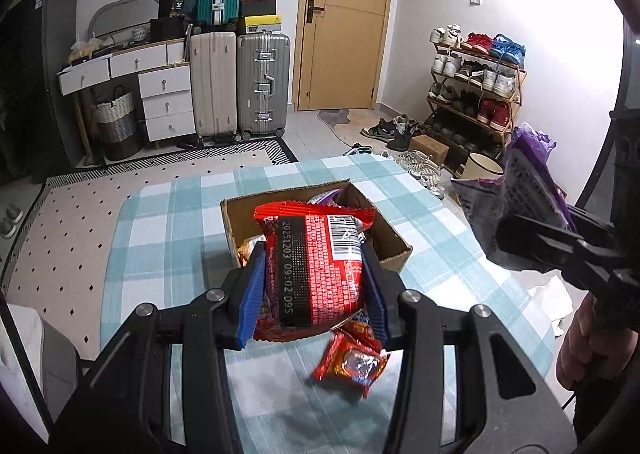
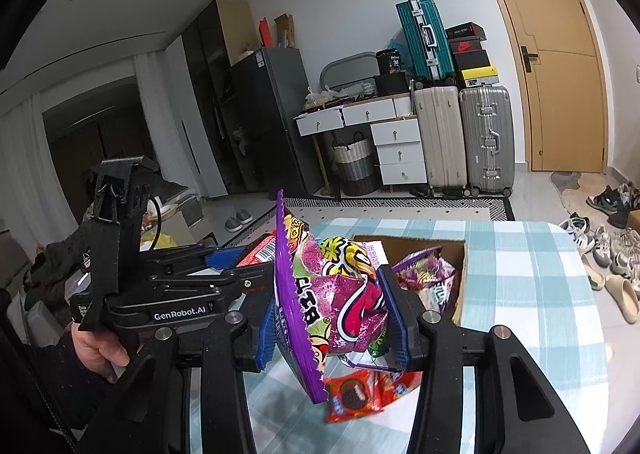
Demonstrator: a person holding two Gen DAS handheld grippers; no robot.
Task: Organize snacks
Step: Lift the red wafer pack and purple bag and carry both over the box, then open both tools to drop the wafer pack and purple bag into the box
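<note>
Checked-cloth desk (image 1: 168,230) carries open cardboard box (image 1: 236,222), suitcases and shoe rack behind. We judge step: loading snacks into box. Left hand-held gripper (image 1: 314,282) clamps red snack packet (image 1: 320,270) just above box's near edge; right hand-held gripper (image 2: 334,314) clamps purple candy bag (image 2: 340,294), raised beside box. Next: lower each into free box space, then release. Red cookie packet (image 2: 356,394) waits on desk. Right view alone shows purple bag (image 2: 428,274) already inside box; left view shows barcode side of red packet.

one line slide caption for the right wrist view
Right gripper clamps a purple candy bag before the cardboard box.
</note>
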